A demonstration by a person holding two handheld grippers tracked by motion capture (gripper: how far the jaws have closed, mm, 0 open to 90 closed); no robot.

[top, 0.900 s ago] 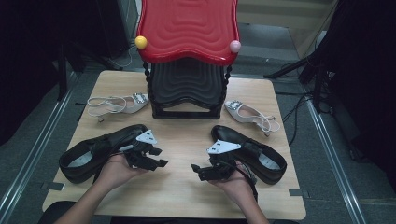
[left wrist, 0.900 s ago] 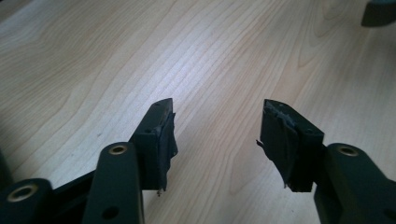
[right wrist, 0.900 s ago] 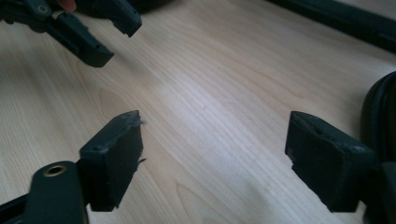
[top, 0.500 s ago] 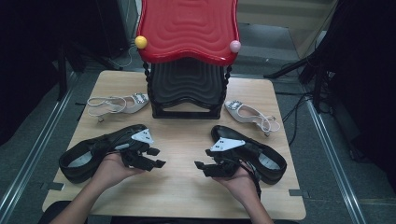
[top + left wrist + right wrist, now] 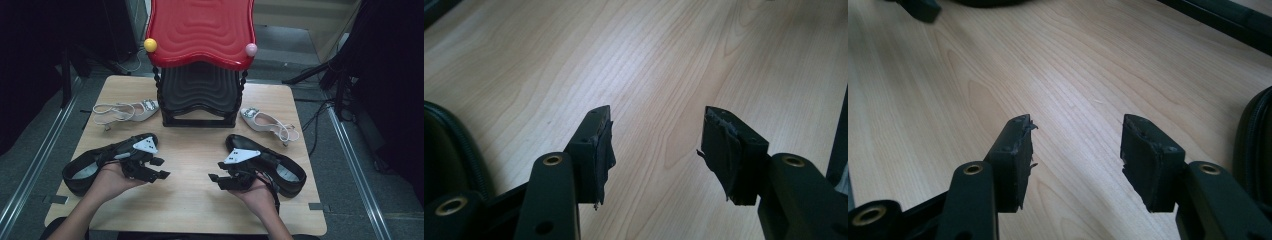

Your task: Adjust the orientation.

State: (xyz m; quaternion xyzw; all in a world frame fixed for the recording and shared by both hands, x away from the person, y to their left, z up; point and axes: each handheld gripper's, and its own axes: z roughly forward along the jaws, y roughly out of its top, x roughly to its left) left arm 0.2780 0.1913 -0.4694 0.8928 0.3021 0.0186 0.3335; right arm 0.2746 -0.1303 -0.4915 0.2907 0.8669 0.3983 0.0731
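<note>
Both grippers rest low over a wooden table (image 5: 195, 210), each held in a hand. My left gripper (image 5: 161, 168) points right toward the table's middle and stands open; in the left gripper view its jaws (image 5: 654, 135) have bare wood between them. My right gripper (image 5: 216, 181) points left and is open too, with nothing between its jaws (image 5: 1075, 145). A black shoe (image 5: 82, 170) lies just behind the left gripper, its edge (image 5: 449, 145) beside the jaws. Another black shoe (image 5: 287, 172) lies behind the right gripper, its edge (image 5: 1255, 145) at the frame's right.
A black shoe rack (image 5: 200, 95) with a red wavy top (image 5: 200, 30) stands at the back centre, with a yellow ball (image 5: 150, 45) and a pink ball (image 5: 251, 49) on its corners. One white slingback heel (image 5: 132, 111) lies left of it, another (image 5: 265, 122) right.
The left gripper has drawn back a little to the left. The right gripper has barely moved. Both stay open.
</note>
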